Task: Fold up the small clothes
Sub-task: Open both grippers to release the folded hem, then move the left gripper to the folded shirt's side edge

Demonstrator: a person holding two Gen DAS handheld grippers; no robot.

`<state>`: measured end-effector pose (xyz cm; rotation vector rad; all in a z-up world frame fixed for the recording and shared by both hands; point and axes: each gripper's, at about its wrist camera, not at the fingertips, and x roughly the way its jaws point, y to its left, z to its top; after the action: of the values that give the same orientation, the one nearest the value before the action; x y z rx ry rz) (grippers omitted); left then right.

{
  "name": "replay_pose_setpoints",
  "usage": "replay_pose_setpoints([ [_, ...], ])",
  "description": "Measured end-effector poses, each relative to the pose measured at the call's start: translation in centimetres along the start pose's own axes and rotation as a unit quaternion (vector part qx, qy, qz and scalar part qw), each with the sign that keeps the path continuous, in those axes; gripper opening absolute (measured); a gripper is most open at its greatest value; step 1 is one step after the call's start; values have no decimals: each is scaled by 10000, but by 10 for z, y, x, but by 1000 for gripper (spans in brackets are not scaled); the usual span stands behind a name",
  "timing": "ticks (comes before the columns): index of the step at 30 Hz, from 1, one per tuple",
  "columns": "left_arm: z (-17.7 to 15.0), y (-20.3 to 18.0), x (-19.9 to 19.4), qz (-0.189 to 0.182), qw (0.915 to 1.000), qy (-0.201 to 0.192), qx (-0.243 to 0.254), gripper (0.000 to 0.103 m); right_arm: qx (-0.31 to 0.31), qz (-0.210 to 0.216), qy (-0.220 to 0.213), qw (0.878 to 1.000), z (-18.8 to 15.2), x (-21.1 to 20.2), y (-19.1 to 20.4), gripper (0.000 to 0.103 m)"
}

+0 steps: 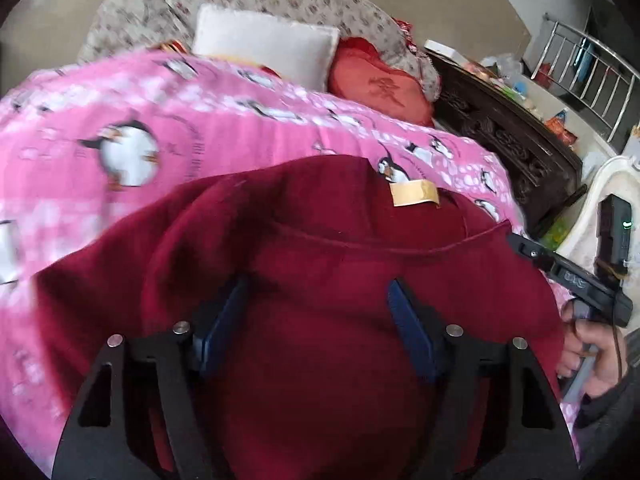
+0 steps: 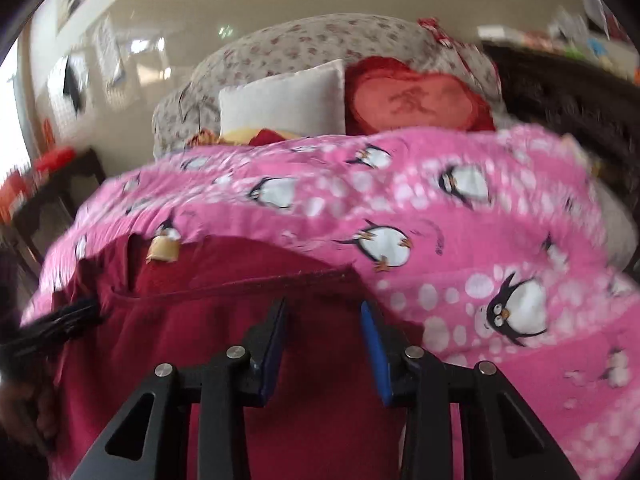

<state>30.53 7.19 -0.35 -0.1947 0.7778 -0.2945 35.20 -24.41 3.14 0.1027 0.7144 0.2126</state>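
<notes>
A dark red garment (image 1: 320, 280) lay on the bed's pink penguin blanket (image 1: 120, 120).
The left hand-held gripper (image 1: 318, 292) hovered over the cloth with its jaws wide apart, holding nothing; the right hand-held gripper (image 2: 324, 312) sat at the garment's right edge, also spread and empty. A white pillow (image 2: 284, 100) and red cushion (image 2: 420, 100) rested at the bed's head.

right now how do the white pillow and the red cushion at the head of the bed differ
The white pillow is plain and roughly rectangular with square corners; the red cushion is rounded, nearly heart-shaped, with a fuzzy darker red rim and a darker motif at its centre. The white pillow sits on the left, the red cushion to its right. Both stand propped against the floral bedding, behind the pink penguin blanket.
</notes>
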Motion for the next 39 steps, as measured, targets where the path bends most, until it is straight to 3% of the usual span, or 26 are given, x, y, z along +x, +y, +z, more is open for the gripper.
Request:
replay_pose_setpoints([
  [1,-7,-3,-2,189,9996,-61,202,73,207,-200,2,9996,-1,3,-10,50],
  [3,-9,-5,-1,229,9994,-91,225,73,720,-3,81,9974,-4,9,-32,57],
  [5,-7,-2,4,206,9997,-39,131,73,941,299,111,9951,-6,9,-43,57],
  [7,-9,-3,3,201,9997,-73,130,73,839,208,-86,9962,-6,-3,-40,56],
  [10,-10,3,3,131,9998,-111,80,73,562,-298,-845,9944,-5,-53,-18,53],
  [12,-12,7,0,62,9999,-126,36,73,301,47,-1115,9933,-7,-86,6,53],
  [13,-12,7,0,38,9999,-118,23,73,139,272,-1028,9942,-9,-94,20,53],
  [15,-14,6,-2,31,9999,-121,2,73,-497,613,-276,9965,-24,-89,56,53],
  [18,-18,5,-7,38,9999,-113,9,73,-1425,-177,628,9876,-62,-54,84,54],
  [21,-17,8,-6,-35,9999,-97,-60,73,-1679,-196,339,9850,-75,-48,81,54],
  [26,-21,5,-44,-130,9996,-249,-72,73,-1257,-325,-66,9915,-70,-84,81,52],
  [29,-43,8,-97,-329,9983,-431,-224,73,-787,-88,-439,9959,-82,-129,73,53],
  [34,-103,-2,-145,-370,9976,-278,-520,73,-546,340,-383,9972,-116,-157,86,53],
  [36,-126,-11,-155,-463,9970,-236,-574,73,-767,152,-344,9963,-134,-153,102,53],
  [39,-157,-18,-154,-558,9952,-5,-808,73,-1283,-646,29,9896,-151,-131,124,53],
])
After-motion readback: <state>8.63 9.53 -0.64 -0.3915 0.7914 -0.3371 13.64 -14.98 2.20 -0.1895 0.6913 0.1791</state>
